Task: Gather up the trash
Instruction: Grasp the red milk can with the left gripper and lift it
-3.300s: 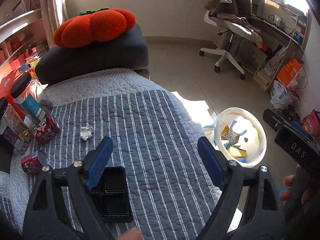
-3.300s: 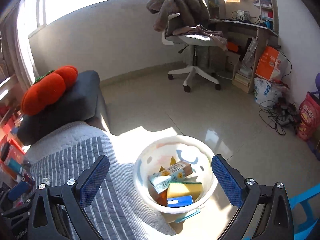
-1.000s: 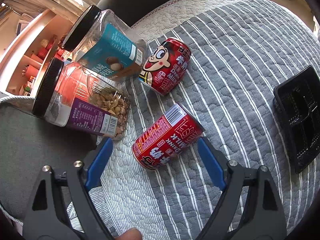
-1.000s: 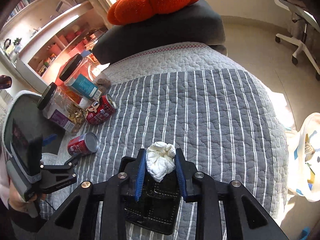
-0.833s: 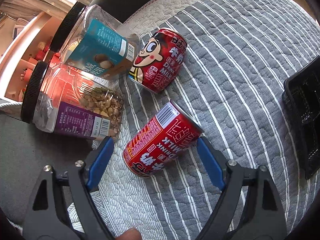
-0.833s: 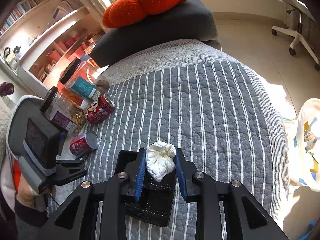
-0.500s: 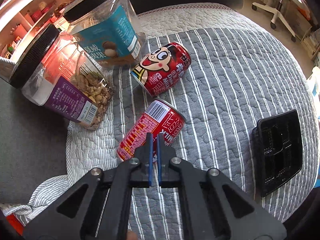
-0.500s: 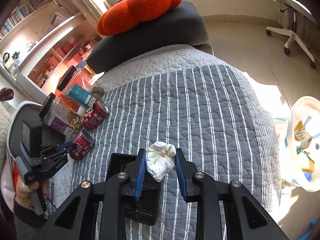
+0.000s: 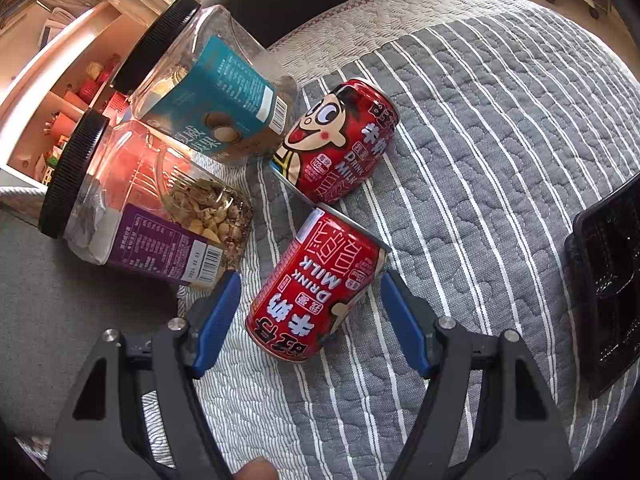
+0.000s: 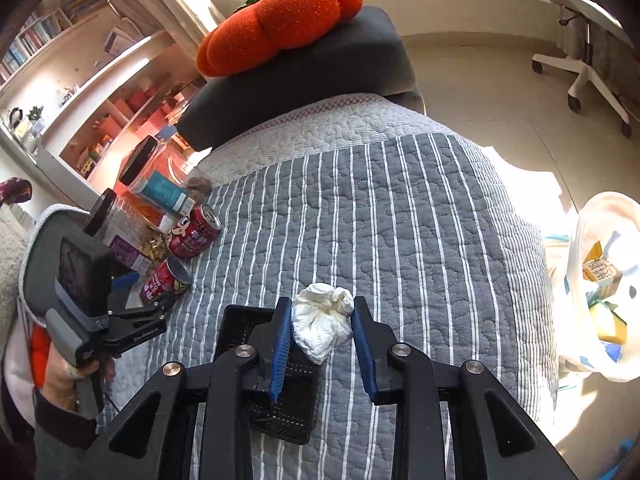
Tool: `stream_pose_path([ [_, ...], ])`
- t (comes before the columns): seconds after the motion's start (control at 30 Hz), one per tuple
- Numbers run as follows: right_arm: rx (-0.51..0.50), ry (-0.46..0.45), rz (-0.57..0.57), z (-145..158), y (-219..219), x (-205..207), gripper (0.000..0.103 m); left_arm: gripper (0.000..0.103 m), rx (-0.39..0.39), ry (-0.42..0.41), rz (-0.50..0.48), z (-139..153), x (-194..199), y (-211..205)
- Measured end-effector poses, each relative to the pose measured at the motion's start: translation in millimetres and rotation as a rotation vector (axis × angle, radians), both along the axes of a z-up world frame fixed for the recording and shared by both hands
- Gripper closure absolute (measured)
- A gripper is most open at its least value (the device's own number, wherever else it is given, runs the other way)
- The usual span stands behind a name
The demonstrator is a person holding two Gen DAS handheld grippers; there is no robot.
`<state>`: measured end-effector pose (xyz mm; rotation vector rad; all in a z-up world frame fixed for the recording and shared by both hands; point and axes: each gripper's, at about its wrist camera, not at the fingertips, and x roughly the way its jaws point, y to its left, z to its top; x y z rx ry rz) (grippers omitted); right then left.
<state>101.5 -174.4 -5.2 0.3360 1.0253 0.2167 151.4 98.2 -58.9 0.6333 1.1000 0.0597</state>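
A red milk-drink can [image 9: 320, 292] lies on its side on the striped quilt [image 9: 500, 128]. My left gripper [image 9: 310, 280] straddles it; its jaws are opening, and a gap shows between the blue pads [image 9: 216, 312] and the can on both sides. A second red can [image 9: 340, 144] lies just beyond. My right gripper [image 10: 321, 304] is shut on a crumpled white tissue [image 10: 322, 326], held above the quilt [image 10: 400, 220]. In the right wrist view, the left gripper [image 10: 160, 300] sits at the near can [image 10: 166, 280].
Two black-lidded snack jars [image 9: 148, 208] [image 9: 208, 92] lie left of the cans. A black plastic tray [image 9: 608, 272] [image 10: 240, 328] rests on the quilt under the right gripper. A white bin [image 10: 600, 216] with trash stands on the floor at right. An orange cushion [image 10: 280, 20] tops the dark backrest.
Half a second ago my left gripper was shut just above the lying can; now its jaws stand wide on either side of it. The right gripper still holds the tissue.
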Motion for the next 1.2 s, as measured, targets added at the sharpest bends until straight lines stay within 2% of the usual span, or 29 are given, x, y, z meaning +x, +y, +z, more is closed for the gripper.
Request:
stream_pose_path([
  [0.07, -0.003, 0.007, 0.003, -2, 1, 1, 0.071, 0.030, 0.093, 0.006, -0.032, -14, 7, -7],
  [0.13, -0.007, 0.013, 0.008, -3, 3, 3, 0.071, 0.042, 0.095, 0.037, -0.048, -24, 8, -6],
  [0.17, -0.009, 0.013, 0.011, -4, 4, 3, 0.071, 0.042, 0.090, 0.032, -0.038, -24, 9, -5],
  [0.2, -0.011, 0.013, 0.015, -4, 5, 4, 0.071, 0.042, 0.058, 0.038, -0.020, -22, 11, -2],
  [0.37, -0.005, 0.005, 0.023, -2, 8, 5, 0.071, 0.045, -0.281, 0.108, 0.104, -3, 17, 31],
  [0.43, -0.002, 0.000, 0.025, 0, 7, 4, 0.071, 0.046, -0.375, 0.126, 0.137, 4, 18, 40],
  [0.53, 0.003, -0.007, 0.021, 2, 5, 3, 0.071, 0.047, -0.463, 0.127, 0.154, 12, 12, 45],
  [0.63, 0.009, -0.015, 0.016, 5, 2, 2, 0.071, 0.047, -0.534, 0.113, 0.146, 32, -6, 36],
  [0.8, 0.013, -0.027, 0.006, 9, -2, -1, 0.071, 0.047, -0.657, 0.093, 0.166, 49, -13, 15],
  [0.93, 0.016, -0.039, -0.006, 14, -8, -4, 0.071, 0.047, -0.801, 0.084, 0.192, 66, -24, 19],
  [1.07, 0.028, -0.060, -0.029, 20, -18, -7, 0.071, 0.047, -0.945, 0.059, 0.193, 71, -19, 9],
  [1.2, 0.036, -0.084, -0.059, 27, -31, -11, 0.071, 0.047, -1.047, 0.011, 0.160, 88, -27, -1],
])
